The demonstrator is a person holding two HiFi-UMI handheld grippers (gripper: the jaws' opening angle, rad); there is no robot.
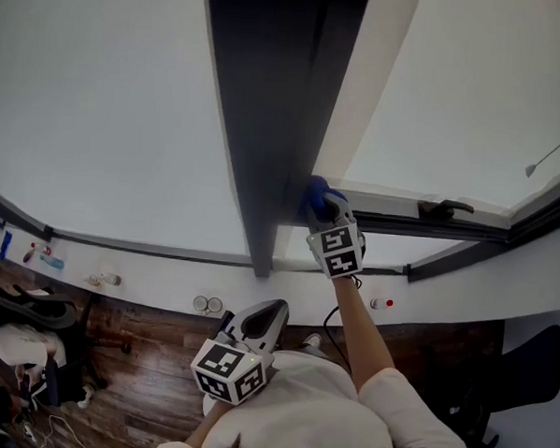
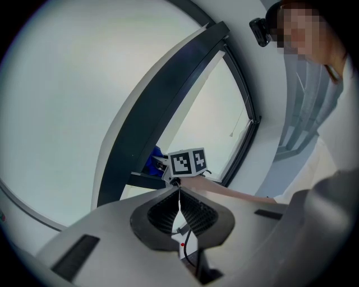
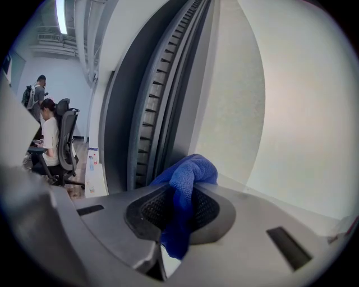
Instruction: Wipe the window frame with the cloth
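The wiping step is judged to be under way. The tall dark grey window frame upright [image 1: 266, 124], which stands between two large pale panes, is being worked at its lower right edge, just above the point where a pale horizontal rail [image 1: 393, 204] runs off from it. The right gripper [image 1: 324, 208] is held up to that corner on an outstretched arm. The left gripper [image 1: 268, 313] is kept low, well below the foot of the upright and near the person's chest. Its jaws are seen pressed together with nothing between them, so no part in the wiping is taken by it.

The crumpled blue microfibre cloth [image 3: 188, 174] is clamped between the right gripper's jaws. One bunch is pushed out past the jaw tips and a tail hangs back behind them. The bunch appears to lie against the right face of the upright, at the foot of a ribbed dark channel [image 3: 160, 95] that runs along it, though firm contact cannot be confirmed.

For the next move, steady pressure towards the upright is called for. A stroke should be drawn along its length while the clamp is kept tight, so that the cloth is not dragged out on the ribs.
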